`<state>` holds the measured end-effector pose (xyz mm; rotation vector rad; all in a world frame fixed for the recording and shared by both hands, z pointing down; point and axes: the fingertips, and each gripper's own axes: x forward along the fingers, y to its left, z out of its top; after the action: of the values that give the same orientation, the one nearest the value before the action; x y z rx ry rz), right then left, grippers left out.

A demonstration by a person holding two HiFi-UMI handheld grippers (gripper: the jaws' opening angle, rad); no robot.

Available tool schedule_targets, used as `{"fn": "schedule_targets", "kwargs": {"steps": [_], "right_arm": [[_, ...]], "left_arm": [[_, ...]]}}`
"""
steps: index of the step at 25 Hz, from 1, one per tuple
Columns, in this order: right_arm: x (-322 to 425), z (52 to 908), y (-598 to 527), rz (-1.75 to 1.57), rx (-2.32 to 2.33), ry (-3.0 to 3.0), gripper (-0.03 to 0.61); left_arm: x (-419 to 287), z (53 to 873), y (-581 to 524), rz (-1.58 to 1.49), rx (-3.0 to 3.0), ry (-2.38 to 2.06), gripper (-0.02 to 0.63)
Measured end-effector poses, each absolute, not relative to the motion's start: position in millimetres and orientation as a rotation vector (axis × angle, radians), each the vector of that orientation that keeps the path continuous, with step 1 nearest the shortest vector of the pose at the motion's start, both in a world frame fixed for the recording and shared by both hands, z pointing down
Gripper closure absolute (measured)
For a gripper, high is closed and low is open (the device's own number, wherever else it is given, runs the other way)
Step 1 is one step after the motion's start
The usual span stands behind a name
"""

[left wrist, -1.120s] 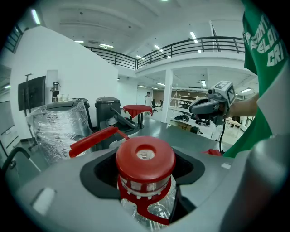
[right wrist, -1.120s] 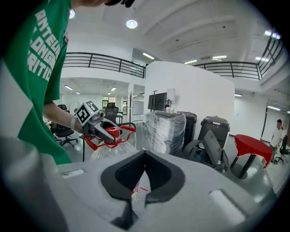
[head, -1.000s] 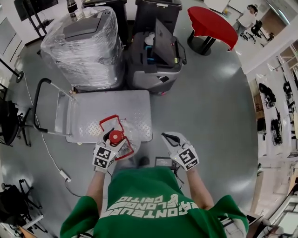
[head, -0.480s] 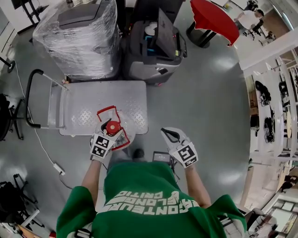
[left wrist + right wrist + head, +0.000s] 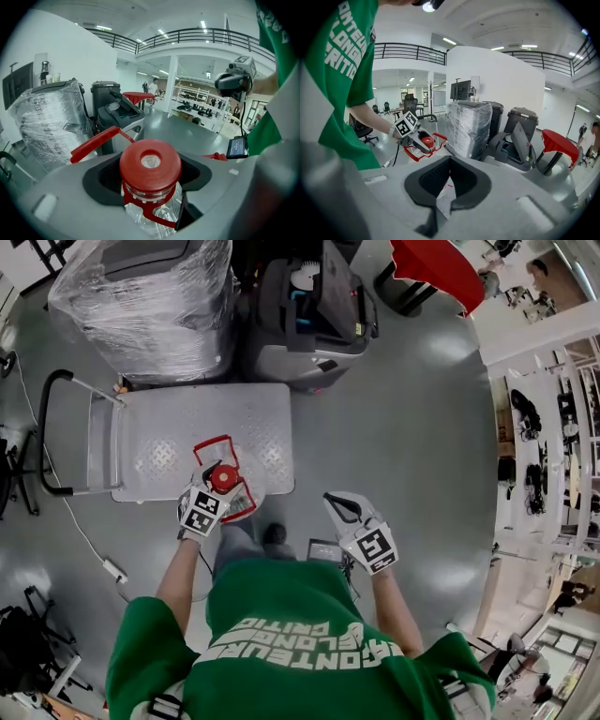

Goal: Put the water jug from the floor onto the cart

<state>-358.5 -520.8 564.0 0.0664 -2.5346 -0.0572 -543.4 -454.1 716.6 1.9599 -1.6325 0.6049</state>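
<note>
Water jug (image 5: 150,164) farther over cart (image 5: 159,442), neck tight in left hand-held gripper (image 5: 217,488)

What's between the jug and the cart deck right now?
Nothing visible. The left gripper holds the clear red-capped plastic water jug by its neck over the near edge of the silver diamond-plate cart, whose deck is bare.

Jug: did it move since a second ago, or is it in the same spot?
The left gripper carried the jug a little forward, from the near edge of the cart to further over its deck. Whether it rests there yet can't be told. Unchanged: the left gripper stays shut on the jug's neck, the right gripper stays shut and empty, and the cart hasn't moved.
</note>
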Motion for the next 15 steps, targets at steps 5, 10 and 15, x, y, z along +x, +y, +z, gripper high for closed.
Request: {"fn": "schedule_targets", "kwargs": {"steps": [5, 10, 15], "right_arm": [[-351, 574, -519, -0.031, 0.087, -2.482, 0.586], [-345, 584, -522, 0.005, 0.123, -2.440, 0.586], [-345, 593, -525, 0.035, 0.140, -2.410, 0.586]], "left_arm": [[-553, 746, -463, 0.662, 1.950, -1.569, 0.276], [-566, 777, -472, 0.691, 1.928, -1.520, 0.276], [-572, 803, -483, 0.736, 1.936, -1.462, 0.276]]}}
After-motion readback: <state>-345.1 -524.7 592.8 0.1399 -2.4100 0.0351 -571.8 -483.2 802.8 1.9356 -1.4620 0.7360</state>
